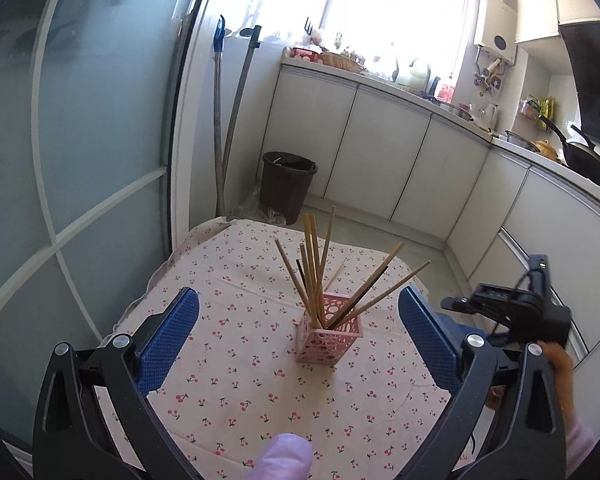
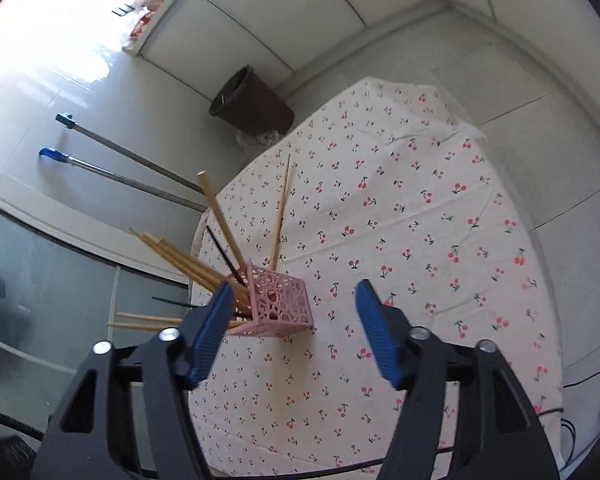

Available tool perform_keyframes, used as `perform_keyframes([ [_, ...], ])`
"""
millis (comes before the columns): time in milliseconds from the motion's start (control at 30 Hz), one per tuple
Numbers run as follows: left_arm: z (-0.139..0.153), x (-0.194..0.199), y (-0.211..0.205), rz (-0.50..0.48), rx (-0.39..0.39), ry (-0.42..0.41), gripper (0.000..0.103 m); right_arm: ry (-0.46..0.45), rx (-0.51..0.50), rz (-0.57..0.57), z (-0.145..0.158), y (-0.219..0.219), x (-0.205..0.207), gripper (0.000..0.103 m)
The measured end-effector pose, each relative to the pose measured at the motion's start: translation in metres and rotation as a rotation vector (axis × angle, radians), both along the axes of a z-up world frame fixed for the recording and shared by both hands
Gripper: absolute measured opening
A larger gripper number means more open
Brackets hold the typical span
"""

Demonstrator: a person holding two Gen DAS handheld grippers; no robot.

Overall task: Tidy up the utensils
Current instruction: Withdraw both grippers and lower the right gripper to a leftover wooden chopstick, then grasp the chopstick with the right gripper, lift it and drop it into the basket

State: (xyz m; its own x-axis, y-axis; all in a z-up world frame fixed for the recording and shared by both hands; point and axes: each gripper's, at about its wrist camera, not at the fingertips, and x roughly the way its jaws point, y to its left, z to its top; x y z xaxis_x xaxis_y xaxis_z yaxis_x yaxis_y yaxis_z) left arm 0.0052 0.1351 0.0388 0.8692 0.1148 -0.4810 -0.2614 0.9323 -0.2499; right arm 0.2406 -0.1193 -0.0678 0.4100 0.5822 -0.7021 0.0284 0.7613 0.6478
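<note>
A pink openwork holder (image 1: 327, 335) stands on the cherry-print tablecloth (image 1: 236, 384) and holds several wooden and dark chopsticks (image 1: 313, 264) fanned out. My left gripper (image 1: 299, 300) is open and empty, above and in front of the holder. In the right wrist view the holder (image 2: 278, 304) sits by my open, empty right gripper (image 2: 294, 292), whose left blue finger (image 2: 211, 328) overlaps the chopsticks (image 2: 180, 258). One loose wooden chopstick (image 2: 281, 208) lies on the cloth (image 2: 420, 240) behind the holder. The right gripper's body shows in the left wrist view (image 1: 512, 304), jaws hidden.
A dark waste bin (image 1: 287, 186) stands on the floor beyond the table. Two mop handles (image 1: 230, 120) lean against the wall by a glass door (image 1: 80, 120). White kitchen cabinets (image 1: 380, 160) with cookware run along the right. A cable (image 2: 584, 380) trails off the table's near edge.
</note>
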Motion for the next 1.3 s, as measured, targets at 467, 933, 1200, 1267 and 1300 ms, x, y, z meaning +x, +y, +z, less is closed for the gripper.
perform_keyframes([
  [467, -0.028, 0.037, 0.033, -0.047, -0.144, 0.143, 0.096, 0.026, -0.157, 0.159, -0.097, 0.121, 0.194, 0.031],
  [933, -0.080, 0.068, 0.041, -0.060, -0.239, 0.344, 0.096, -0.067, -0.330, 0.209, -0.116, 0.173, 0.228, 0.011],
  [1200, -0.070, 0.056, 0.033, -0.067, -0.209, 0.319, 0.096, -0.029, -0.308, -0.176, -0.112, 0.012, 0.194, 0.006],
  [1267, -0.068, 0.053, 0.028, -0.077, -0.200, 0.313, 0.096, -0.055, -0.292, -0.199, -0.103, -0.019, 0.168, 0.006],
  [1300, -0.066, 0.052, 0.025, -0.081, -0.197, 0.308, 0.096, -0.082, -0.306, -0.195, -0.095, -0.030, 0.152, 0.006],
])
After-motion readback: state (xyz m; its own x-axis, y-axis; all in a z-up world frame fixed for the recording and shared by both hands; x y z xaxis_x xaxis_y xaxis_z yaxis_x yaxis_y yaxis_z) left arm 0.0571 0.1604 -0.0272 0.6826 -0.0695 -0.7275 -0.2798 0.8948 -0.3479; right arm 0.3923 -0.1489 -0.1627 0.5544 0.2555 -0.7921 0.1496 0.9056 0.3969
